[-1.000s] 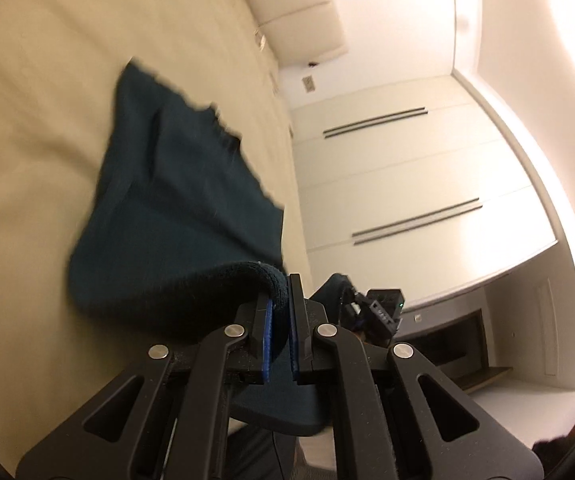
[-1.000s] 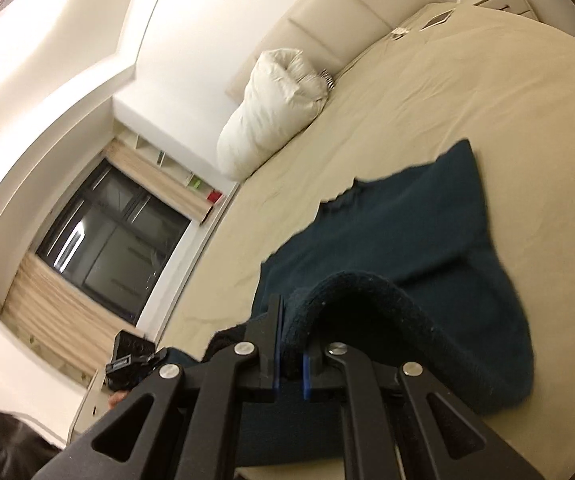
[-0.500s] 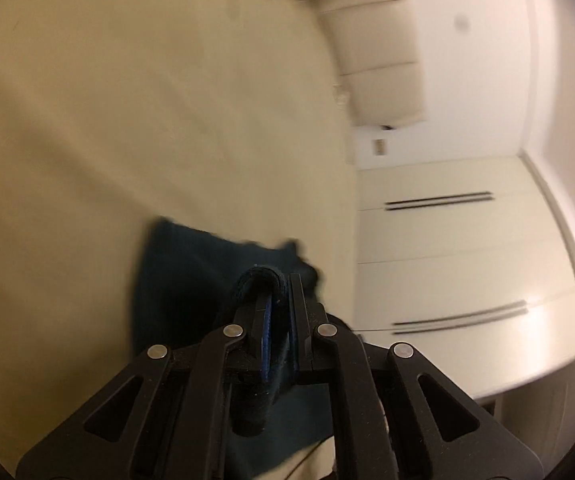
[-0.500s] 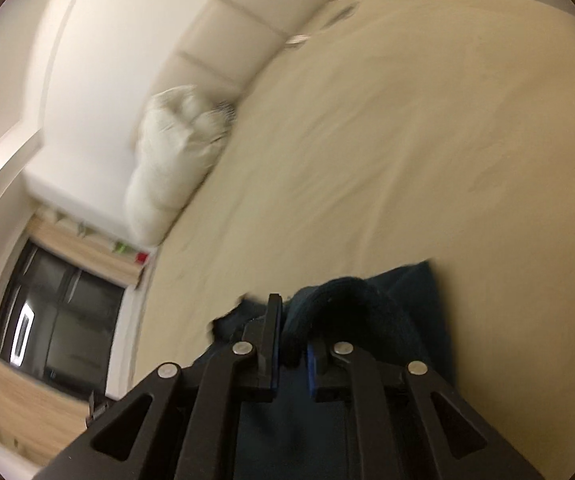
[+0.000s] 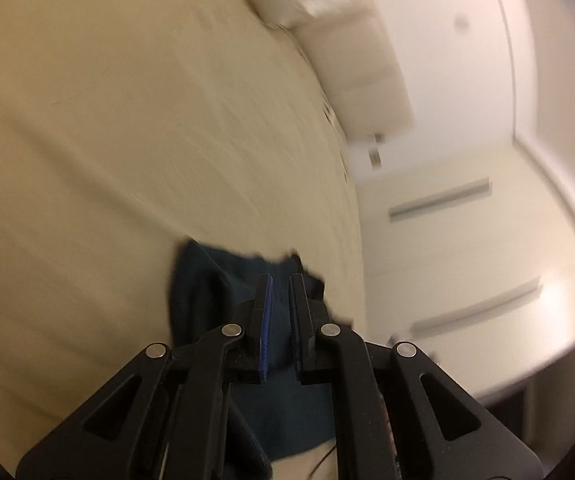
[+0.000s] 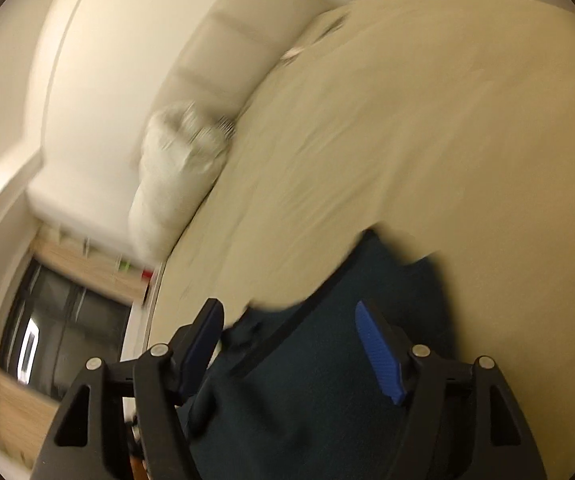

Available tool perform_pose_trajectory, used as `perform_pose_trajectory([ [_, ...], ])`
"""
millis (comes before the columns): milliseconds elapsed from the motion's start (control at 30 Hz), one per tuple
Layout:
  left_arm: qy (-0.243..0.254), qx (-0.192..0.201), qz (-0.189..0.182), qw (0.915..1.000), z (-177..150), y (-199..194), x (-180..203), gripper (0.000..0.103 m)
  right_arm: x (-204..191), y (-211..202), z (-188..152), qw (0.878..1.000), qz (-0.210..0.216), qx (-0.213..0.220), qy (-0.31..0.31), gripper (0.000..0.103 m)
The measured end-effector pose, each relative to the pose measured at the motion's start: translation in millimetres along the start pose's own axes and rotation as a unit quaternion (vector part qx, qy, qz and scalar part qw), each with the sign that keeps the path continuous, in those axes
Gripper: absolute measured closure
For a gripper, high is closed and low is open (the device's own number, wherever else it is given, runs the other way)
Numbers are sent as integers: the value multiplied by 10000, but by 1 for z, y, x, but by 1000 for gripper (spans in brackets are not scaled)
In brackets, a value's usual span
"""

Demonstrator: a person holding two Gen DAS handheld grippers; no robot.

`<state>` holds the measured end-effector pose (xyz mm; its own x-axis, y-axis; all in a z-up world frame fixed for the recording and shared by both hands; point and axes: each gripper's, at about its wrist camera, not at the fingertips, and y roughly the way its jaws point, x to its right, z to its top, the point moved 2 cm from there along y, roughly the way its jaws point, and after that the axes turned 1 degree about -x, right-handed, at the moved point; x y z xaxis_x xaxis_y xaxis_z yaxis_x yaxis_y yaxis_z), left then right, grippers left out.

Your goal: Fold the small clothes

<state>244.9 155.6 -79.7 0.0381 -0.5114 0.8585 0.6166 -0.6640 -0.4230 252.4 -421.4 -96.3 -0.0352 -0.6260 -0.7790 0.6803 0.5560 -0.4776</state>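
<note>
A dark teal knit garment [image 5: 207,288] lies bunched on the beige bed [image 5: 127,140], under and just beyond my left gripper [image 5: 281,280]. Its jaws are opening; a narrow gap shows between the blue pads, and no cloth edge is pinched there. In the right wrist view the same garment [image 6: 311,380] lies flat on the bed sheet [image 6: 407,140] beneath my right gripper [image 6: 287,306]. Those jaws are opening wide, and the fingers [image 6: 379,352] stand apart over the cloth without pressing it. Both views are blurred by motion.
A white pillow [image 6: 175,176] leans on the padded headboard [image 6: 239,32] at the far end of the bed. A dark window [image 6: 55,328] is beyond the bed's left side. White cupboard doors [image 5: 447,240] stand to the right.
Both grippers carried the garment's near edge forward over the rest and lowered it to the bed. The right jaws have spread wide and let go of the cloth. The left pads no longer hold a fold.
</note>
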Motion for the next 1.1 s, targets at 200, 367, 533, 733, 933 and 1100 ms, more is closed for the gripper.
perform_pose_trajectory([
  [200,1058,-524,806,9897,-41,33,19,95,-115,73,-103,9668,1004,-2080,-1094,34],
  [367,896,-244,793,9925,-45,20,1,95,-129,138,-158,9486,695,-2955,-897,36],
  [533,1260,-267,763,9887,-53,34,8,95,-117,173,-149,9538,689,-2906,-319,43],
  [733,1452,-819,706,9835,-85,64,7,95,-151,200,-133,9525,1130,-2816,-256,44],
  [933,1279,-958,663,9849,-85,80,-2,96,-155,204,-79,9804,957,-1718,110,24],
  [1100,1440,-949,684,9826,-92,80,-15,96,-145,138,-78,9833,949,-1448,-559,24],
])
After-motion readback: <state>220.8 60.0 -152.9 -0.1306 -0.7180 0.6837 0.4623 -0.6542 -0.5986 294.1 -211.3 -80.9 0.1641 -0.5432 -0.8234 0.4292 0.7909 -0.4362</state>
